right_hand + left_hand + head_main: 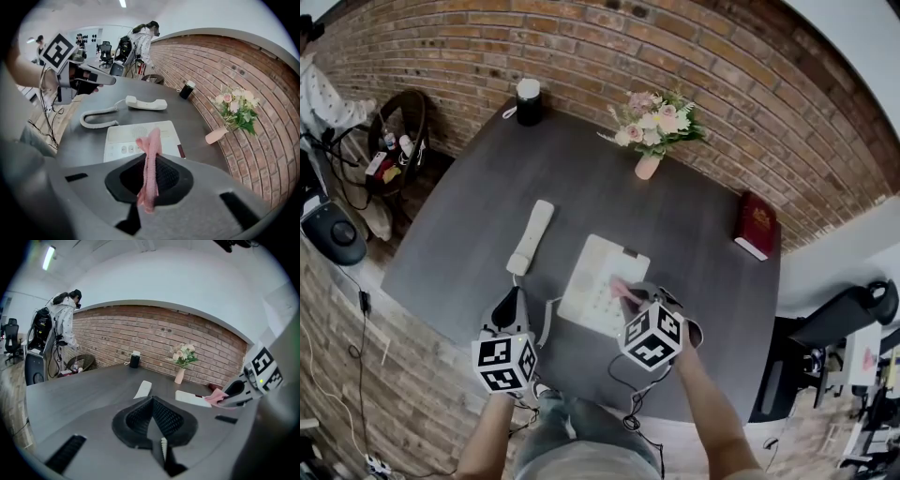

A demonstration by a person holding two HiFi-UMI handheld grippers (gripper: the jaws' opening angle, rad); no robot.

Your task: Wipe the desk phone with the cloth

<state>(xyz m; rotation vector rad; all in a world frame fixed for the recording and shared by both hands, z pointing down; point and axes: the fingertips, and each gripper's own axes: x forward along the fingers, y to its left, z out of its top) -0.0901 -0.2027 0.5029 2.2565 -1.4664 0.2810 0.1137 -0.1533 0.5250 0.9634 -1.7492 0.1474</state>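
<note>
The dark table (459, 244) carries a white phone (592, 281) near its front edge. The handset (532, 236) lies just left of it (coiled cord (96, 117) between them). Farther back stand a vase (647, 167), a red book (756, 225) and a black cylinder (528, 101).

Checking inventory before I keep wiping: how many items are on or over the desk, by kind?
Phone parts: 2 (base, handset)
Cloth: 1
Flower vase: 1
Book: 1
Black container: 1
Total: 6

Phone (592, 274) corner behind right tongs (630, 298)
</note>
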